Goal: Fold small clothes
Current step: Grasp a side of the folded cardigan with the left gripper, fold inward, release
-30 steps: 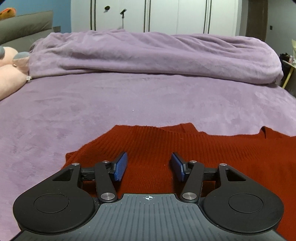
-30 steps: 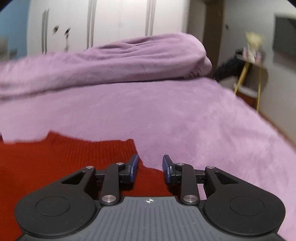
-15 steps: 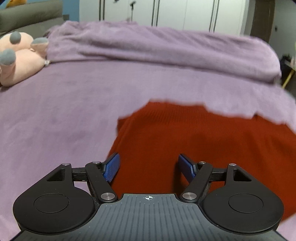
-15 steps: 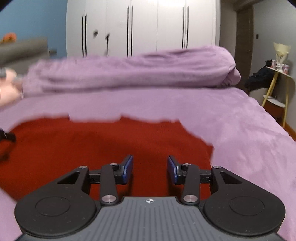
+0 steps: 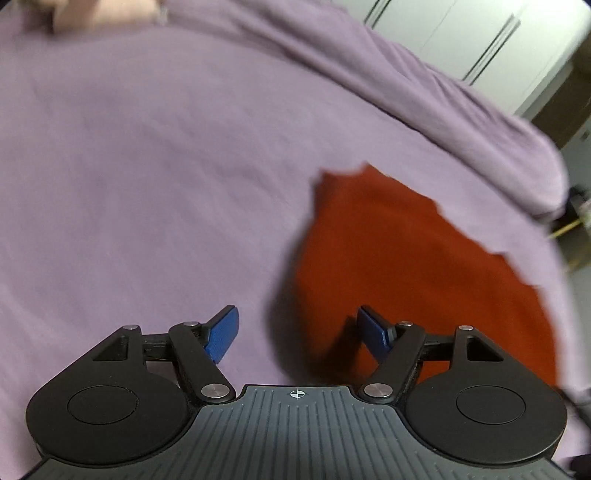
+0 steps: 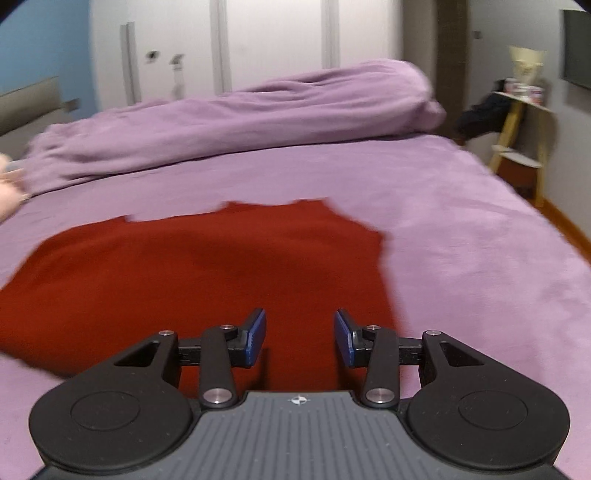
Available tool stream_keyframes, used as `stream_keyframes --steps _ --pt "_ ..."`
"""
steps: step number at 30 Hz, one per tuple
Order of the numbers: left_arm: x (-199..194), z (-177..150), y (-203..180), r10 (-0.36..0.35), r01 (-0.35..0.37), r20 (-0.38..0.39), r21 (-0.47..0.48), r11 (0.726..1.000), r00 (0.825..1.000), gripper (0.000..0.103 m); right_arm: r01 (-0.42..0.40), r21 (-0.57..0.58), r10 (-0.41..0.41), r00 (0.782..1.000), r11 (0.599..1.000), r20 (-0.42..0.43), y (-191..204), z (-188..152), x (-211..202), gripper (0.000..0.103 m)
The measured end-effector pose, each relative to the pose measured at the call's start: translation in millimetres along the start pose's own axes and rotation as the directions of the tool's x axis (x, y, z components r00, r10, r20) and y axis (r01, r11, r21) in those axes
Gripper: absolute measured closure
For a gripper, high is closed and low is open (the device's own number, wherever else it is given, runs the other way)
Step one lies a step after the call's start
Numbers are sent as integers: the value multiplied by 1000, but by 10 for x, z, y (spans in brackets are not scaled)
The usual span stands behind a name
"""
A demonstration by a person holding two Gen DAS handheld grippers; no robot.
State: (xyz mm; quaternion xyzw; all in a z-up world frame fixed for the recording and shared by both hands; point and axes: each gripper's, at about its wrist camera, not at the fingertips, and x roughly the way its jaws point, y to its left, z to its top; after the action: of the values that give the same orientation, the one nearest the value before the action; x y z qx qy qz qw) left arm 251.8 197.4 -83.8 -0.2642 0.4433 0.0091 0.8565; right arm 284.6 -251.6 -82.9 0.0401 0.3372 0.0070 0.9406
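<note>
A red knitted garment (image 6: 207, 273) lies flat on the purple bed. In the left wrist view it (image 5: 406, 258) fills the right half, tilted. My left gripper (image 5: 297, 334) is open and empty over the garment's left near edge, its right pad above the cloth. My right gripper (image 6: 299, 341) is open and empty over the garment's near edge, close to its right side. Neither gripper holds any cloth.
A bunched purple duvet (image 6: 240, 118) lies across the far side of the bed. A pink plush toy (image 5: 99, 14) sits at the far left. White wardrobes (image 6: 277, 48) stand behind. A yellow-legged shelf (image 6: 524, 122) stands right of the bed.
Both grippers have pulled back toward the garment's near edge, so more red cloth shows ahead. The left one has swung left and tilted, and its jaws have opened wider.
</note>
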Motion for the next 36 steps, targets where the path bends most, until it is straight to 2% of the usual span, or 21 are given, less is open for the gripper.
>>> stream_keyframes --steps 1,3,7,9,11,13,14,15,16,18,19,22,28,31,34,36 --pt "12 -26 38 -53 52 -32 -37 998 998 27 -26 -10 26 1000 1000 0 111 -14 13 63" --pt "88 -64 90 -115 108 -77 -86 990 990 27 -73 -40 73 997 997 -9 339 -55 38 63" --pt "228 -16 98 -157 147 -59 -144 979 986 30 -140 -82 136 990 987 -44 740 -127 100 71" --pt "312 16 94 -207 192 -61 -189 963 976 40 -159 -91 156 987 983 -41 888 -131 117 75" --pt "395 37 79 -201 184 -65 -201 962 977 45 -175 -94 172 984 980 -40 1009 -136 150 77" --pt "490 49 103 -205 186 -63 -229 955 977 60 -168 -114 162 985 979 -60 1094 -168 269 78" --pt "506 54 163 -223 201 -57 -265 943 973 63 -158 -129 148 986 979 -82 1119 -170 351 78" --pt "523 54 221 -245 218 -50 -308 926 968 74 -154 -135 142 986 979 -93 1132 -179 390 78" --pt "529 52 282 -263 233 -40 -351 907 964 79 -159 -128 148 985 979 -92 1124 -167 381 78" --pt "528 51 370 -301 271 -16 -395 878 953 82 -178 -98 169 981 979 -91 1058 -133 334 78" --pt "520 48 384 -310 282 -9 -394 875 951 83 -183 -75 177 981 980 -85 999 -128 310 77" --pt "433 63 311 -312 296 10 -348 890 950 84 -165 -24 163 985 986 -51 814 -141 205 77" --pt "233 231 14 -360 359 54 -297 885 931 86 -112 55 112 994 992 -5 422 -152 22 77" --pt "95 295 -314 -385 390 65 -233 891 920 86 -82 80 81 996 993 25 274 -157 -57 75" --pt "4 267 -856 -424 427 52 -104 898 904 86 -55 111 51 998 992 34 146 -175 -73 75" --pt "-2 163 -1261 -430 430 24 11 903 902 86 -42 147 38 999 988 29 54 -192 -68 75"
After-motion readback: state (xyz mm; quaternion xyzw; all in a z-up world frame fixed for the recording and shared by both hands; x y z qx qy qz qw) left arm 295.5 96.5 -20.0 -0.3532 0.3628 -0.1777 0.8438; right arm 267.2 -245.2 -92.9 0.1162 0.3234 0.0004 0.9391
